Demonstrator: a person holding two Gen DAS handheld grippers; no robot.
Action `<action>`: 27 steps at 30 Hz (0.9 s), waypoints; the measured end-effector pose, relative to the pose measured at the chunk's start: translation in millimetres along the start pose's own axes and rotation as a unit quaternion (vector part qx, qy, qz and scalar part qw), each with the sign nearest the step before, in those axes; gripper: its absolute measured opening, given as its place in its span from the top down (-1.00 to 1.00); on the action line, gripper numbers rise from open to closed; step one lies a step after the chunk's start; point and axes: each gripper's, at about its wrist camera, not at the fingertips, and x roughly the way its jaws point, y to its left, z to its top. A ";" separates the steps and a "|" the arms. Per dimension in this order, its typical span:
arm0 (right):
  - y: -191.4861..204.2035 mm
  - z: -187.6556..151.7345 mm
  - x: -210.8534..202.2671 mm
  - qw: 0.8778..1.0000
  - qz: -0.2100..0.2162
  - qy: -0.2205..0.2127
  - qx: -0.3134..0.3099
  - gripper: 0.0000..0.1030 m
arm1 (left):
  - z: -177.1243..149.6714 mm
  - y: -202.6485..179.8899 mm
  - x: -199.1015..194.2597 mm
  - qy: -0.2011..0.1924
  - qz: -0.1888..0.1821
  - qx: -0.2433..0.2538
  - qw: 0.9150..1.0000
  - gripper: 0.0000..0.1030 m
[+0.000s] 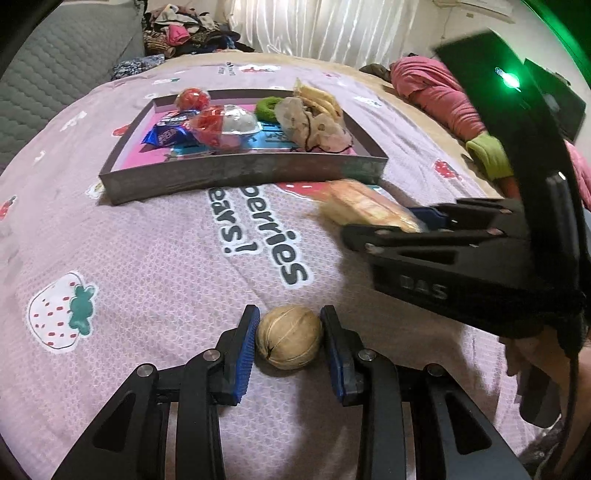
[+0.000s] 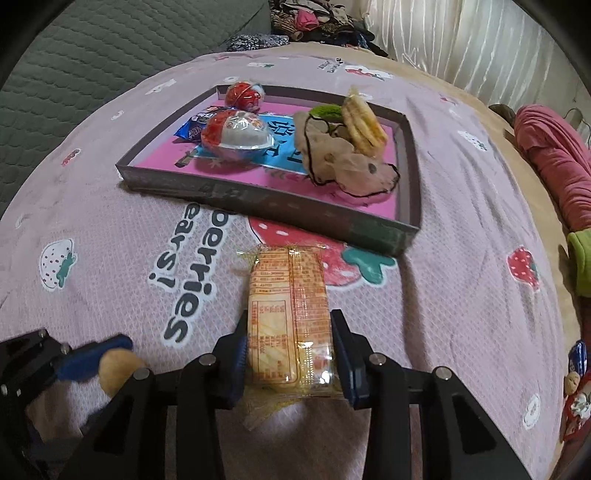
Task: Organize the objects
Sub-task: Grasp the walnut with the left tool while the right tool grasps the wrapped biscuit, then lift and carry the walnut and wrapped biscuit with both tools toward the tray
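Note:
My left gripper [image 1: 289, 336] is shut on a tan walnut [image 1: 289, 336], low over the pink strawberry bedspread. My right gripper [image 2: 290, 354] is shut on a yellow-orange cracker packet [image 2: 288, 317] and holds it above the bedspread, short of the tray. The packet [image 1: 365, 206] and right gripper [image 1: 424, 221] also show in the left wrist view, right of the walnut. The shallow grey tray [image 1: 240, 177] with a pink floor lies ahead. It holds two red-and-white egg toys [image 2: 238, 134], a blue snack wrapper [image 2: 190, 129], a green ring [image 1: 267, 105], a beige cloth [image 2: 343, 162] and a cracker stack [image 2: 364, 123].
A rolled pink blanket [image 2: 554, 162] with a green cuff lies at the right bed edge. A pile of clothes [image 1: 184, 29] sits at the far end. A small doll and wrapper [image 2: 576, 384] lie at the right edge. A grey quilted surface [image 1: 55, 74] borders the left.

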 end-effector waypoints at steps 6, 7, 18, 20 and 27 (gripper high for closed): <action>-1.8 -9.1 -7.6 1.000 -0.001 0.001 0.007 0.22 | 0.1 11.7 -5.4 -0.004 0.007 -0.014 1.000 0.33; -1.3 -10.6 -9.7 1.000 -0.002 0.001 0.006 0.22 | 0.6 13.3 -7.0 -0.006 0.007 -0.016 1.000 0.33; 7.4 -8.7 -37.8 1.000 -0.005 -0.019 0.000 0.22 | 11.6 27.8 -30.7 -0.028 0.014 -0.031 0.999 0.33; 10.5 -8.3 -45.0 1.000 -0.006 -0.025 -0.001 0.22 | 13.6 30.0 -35.1 -0.031 0.016 -0.034 0.999 0.33; 21.7 -8.6 -67.8 0.999 -0.009 -0.039 -0.005 0.22 | 18.8 34.4 -53.9 -0.046 0.021 -0.038 0.998 0.33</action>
